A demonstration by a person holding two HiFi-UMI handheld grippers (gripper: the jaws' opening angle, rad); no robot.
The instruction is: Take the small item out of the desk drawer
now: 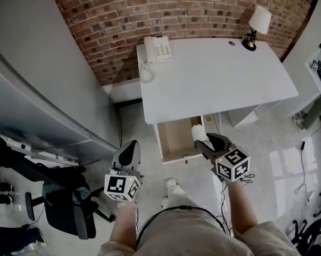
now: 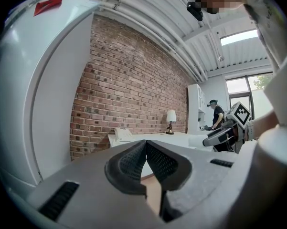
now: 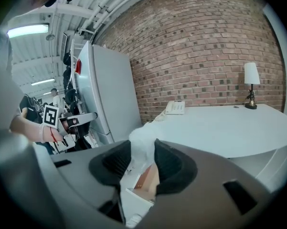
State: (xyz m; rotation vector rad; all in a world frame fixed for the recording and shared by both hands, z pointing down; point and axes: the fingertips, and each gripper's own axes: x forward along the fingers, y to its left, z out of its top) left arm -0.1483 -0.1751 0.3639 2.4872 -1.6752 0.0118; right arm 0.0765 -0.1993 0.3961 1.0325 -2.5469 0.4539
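The desk drawer (image 1: 164, 142) stands pulled out under the front edge of the white desk (image 1: 219, 79), its wooden inside showing. Just above its right front corner, my right gripper (image 1: 203, 141) is shut on a small white item (image 1: 198, 133). In the right gripper view the item (image 3: 141, 132) is pinched between the dark pads of that gripper (image 3: 142, 145), with the drawer (image 3: 145, 178) below. My left gripper (image 1: 131, 148) hangs to the left of the drawer, over the floor. Its jaws (image 2: 145, 145) are shut tip to tip with nothing between them.
A white telephone (image 1: 157, 49) and a small lamp (image 1: 259, 23) stand at the desk's back edge against the brick wall. A grey partition runs along the left, with a black office chair (image 1: 69, 212) near it. My shoes (image 1: 171, 188) are in front of the drawer.
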